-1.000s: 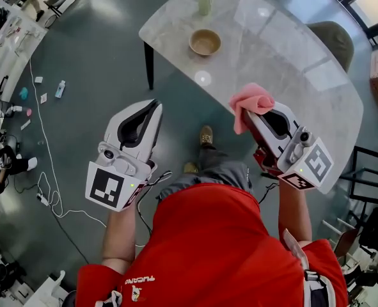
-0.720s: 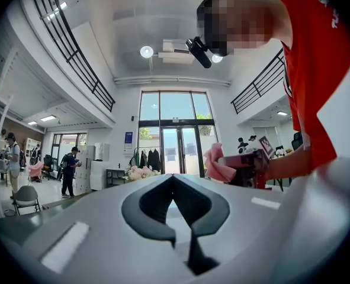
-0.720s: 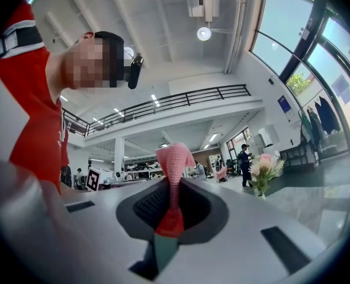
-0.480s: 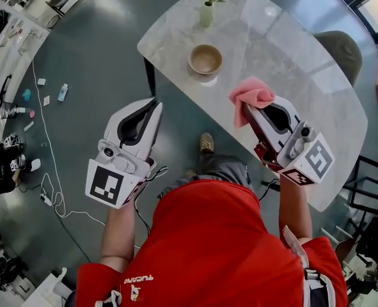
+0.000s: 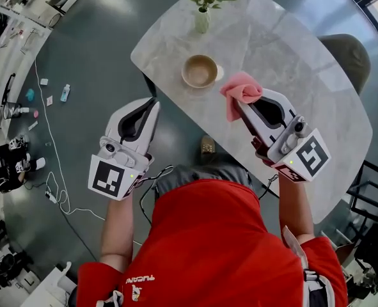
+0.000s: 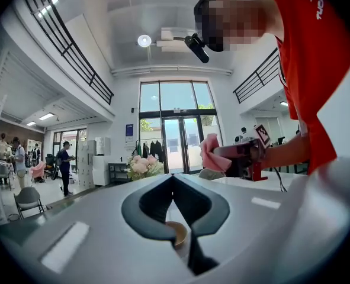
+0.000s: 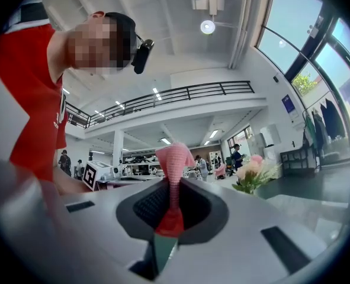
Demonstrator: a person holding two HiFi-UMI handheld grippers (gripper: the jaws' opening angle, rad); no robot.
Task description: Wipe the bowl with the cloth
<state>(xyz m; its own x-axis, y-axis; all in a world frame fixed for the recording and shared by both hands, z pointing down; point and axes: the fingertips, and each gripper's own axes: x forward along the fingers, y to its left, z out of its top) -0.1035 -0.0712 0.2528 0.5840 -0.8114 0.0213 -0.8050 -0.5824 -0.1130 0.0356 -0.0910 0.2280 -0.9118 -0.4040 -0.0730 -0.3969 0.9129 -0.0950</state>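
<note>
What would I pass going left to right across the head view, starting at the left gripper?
left gripper → bowl → pink cloth → green chair. The vase lines up with the bowl, so it is left out.

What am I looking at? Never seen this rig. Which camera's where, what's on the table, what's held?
No robot: a person holds a two-finger gripper in each hand. The head view looks down from a camera on the person's head; the other two cameras ride on the grippers and look along their fingers. On the marble table stand a bowl and a vase of flowers. The right gripper has its fingers shut on a pink cloth, close to the bowl. The left gripper is shut and empty.
</note>
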